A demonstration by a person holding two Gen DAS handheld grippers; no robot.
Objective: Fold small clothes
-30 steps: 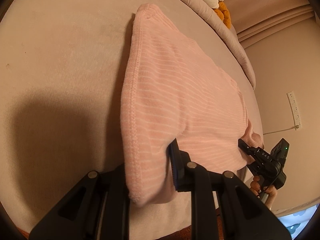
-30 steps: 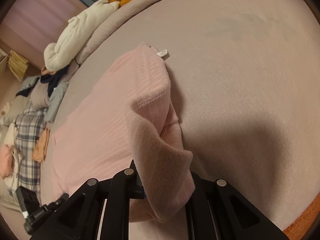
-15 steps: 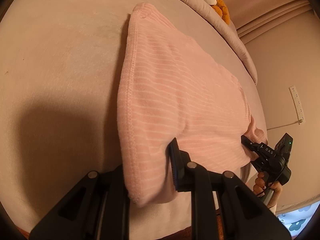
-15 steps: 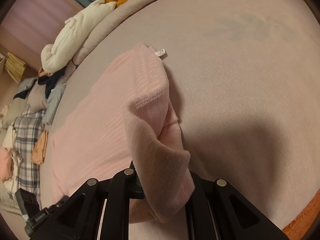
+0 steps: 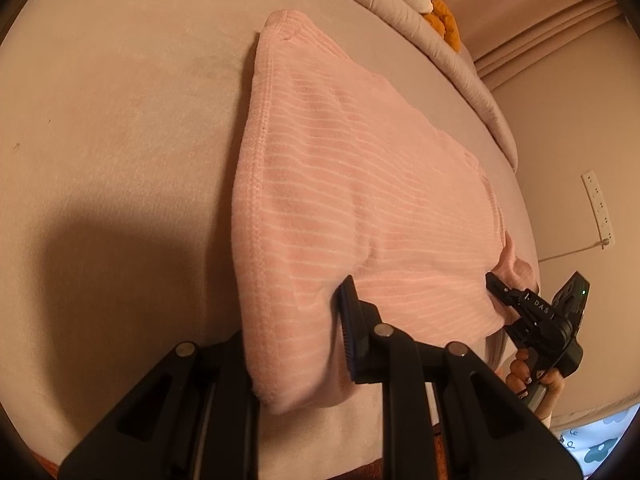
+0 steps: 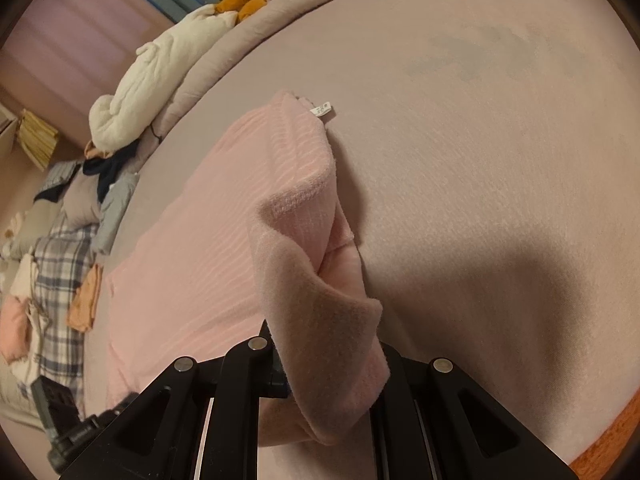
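1. My left tongs [image 5: 304,344] pinch one near corner of the pink sweater [image 5: 360,200], with a thick fold of cloth between the fingers.
2. My right tongs [image 6: 328,368] are pressed tight on the other near corner, and the cloth bunches up over them.
3. The rest of the sweater lies flat on the bed [image 5: 120,120] and stretches away from both tongs.
4. Its long way runs from my tongs to the far end, where a small white tag [image 6: 322,110] sticks out.
5. Both hands are at the near edge, so I think the next move is to lift and carry that edge toward the far end.
6. The bed cover is soft and pale.
7. More clothes [image 6: 52,240] are piled at the side; I think some are plaid, but it is blurry there.
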